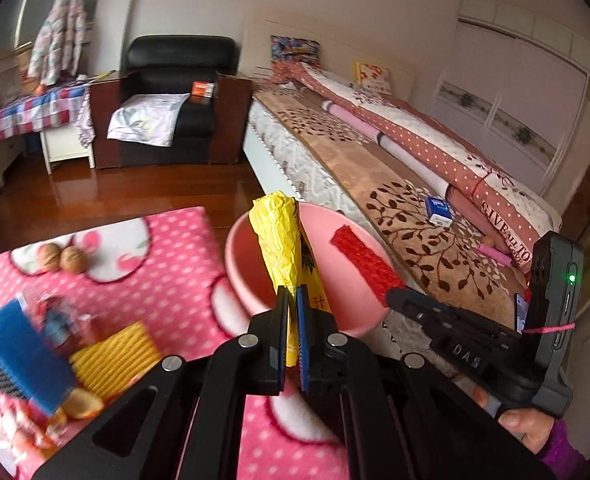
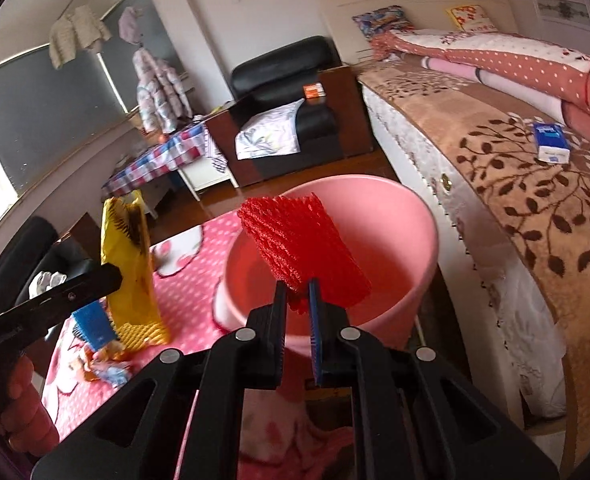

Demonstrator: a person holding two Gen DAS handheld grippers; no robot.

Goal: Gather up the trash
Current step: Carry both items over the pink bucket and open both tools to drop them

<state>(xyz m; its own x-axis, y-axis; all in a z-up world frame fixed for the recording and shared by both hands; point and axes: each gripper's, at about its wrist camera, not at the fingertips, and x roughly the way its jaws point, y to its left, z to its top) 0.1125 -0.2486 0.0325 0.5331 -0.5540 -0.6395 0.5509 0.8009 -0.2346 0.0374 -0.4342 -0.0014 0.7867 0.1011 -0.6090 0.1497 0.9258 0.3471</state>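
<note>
Pink bucket sits at the tabletop edge, beside the bed. Left tool pinches a yellow wrapper over the bucket's rim. Right tool pinches red foam net above the bucket's mouth.

2 wrist views, shared pink bucket
</note>
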